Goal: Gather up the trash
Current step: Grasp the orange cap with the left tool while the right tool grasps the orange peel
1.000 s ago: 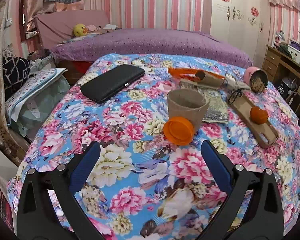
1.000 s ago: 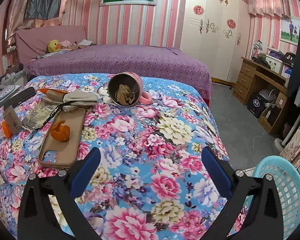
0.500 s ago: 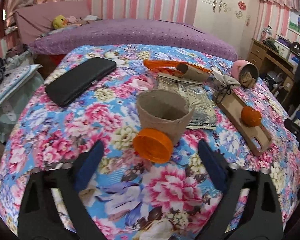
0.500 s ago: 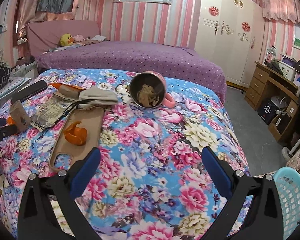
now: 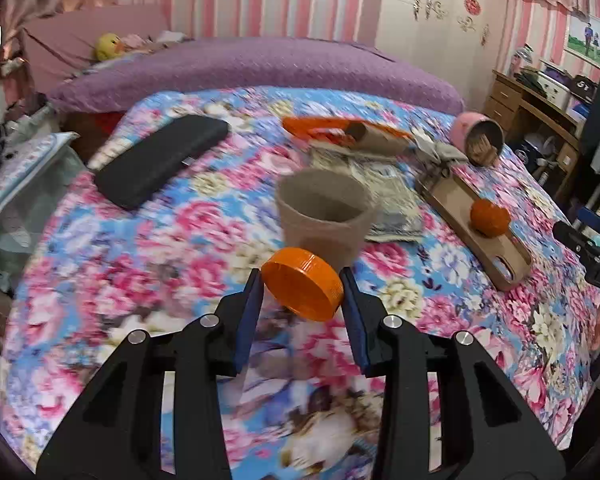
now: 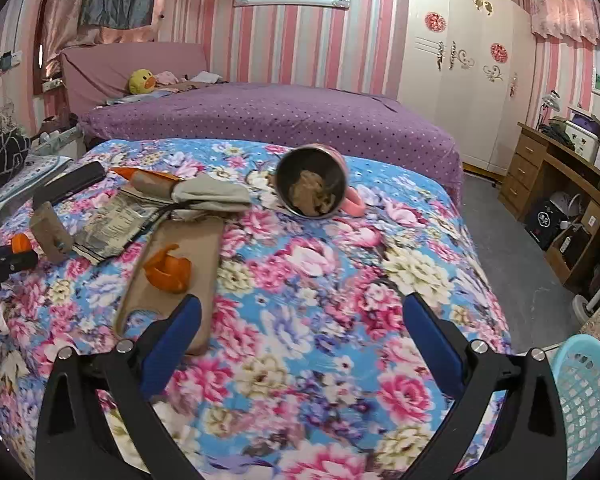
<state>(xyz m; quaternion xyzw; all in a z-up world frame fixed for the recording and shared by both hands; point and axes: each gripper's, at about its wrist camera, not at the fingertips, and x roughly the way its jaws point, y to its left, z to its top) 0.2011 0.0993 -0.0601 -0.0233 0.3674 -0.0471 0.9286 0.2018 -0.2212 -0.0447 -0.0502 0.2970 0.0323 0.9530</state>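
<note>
Closing in over the last second, my left gripper (image 5: 302,282) now has its blue pads on either side of the orange lid (image 5: 302,282), where earlier the lid lay well ahead of wide-spread jaws. Its jaws have just been closing, and both pads look to meet the lid's ribbed rim, so I read it as pinching the lid. I hold that gripper angled downward toward the floral bedspread (image 5: 100,264), with the lid tipped up on edge just in front of the brown paper cup (image 5: 326,216). The cup stands upright, and the lid sits right at its base; I cannot tell if they touch.

From the cup, a black case (image 5: 162,160) lies to the far left, a crumpled wrapper (image 5: 384,196) sits just behind it to the right, and a tan phone case (image 5: 476,232) with an orange peel (image 5: 490,218) on it lies further right. Beyond those, a pink mug (image 5: 478,140) lies on its side.

My right gripper (image 6: 302,320) has shifted leftward a little across the bed, so the phone case now reaches under its left finger. It also points downward, jaws spread wide with nothing between them, hovering over the bedspread. A blue plastic basket (image 6: 588,396) stands at the bed's right edge.
</note>
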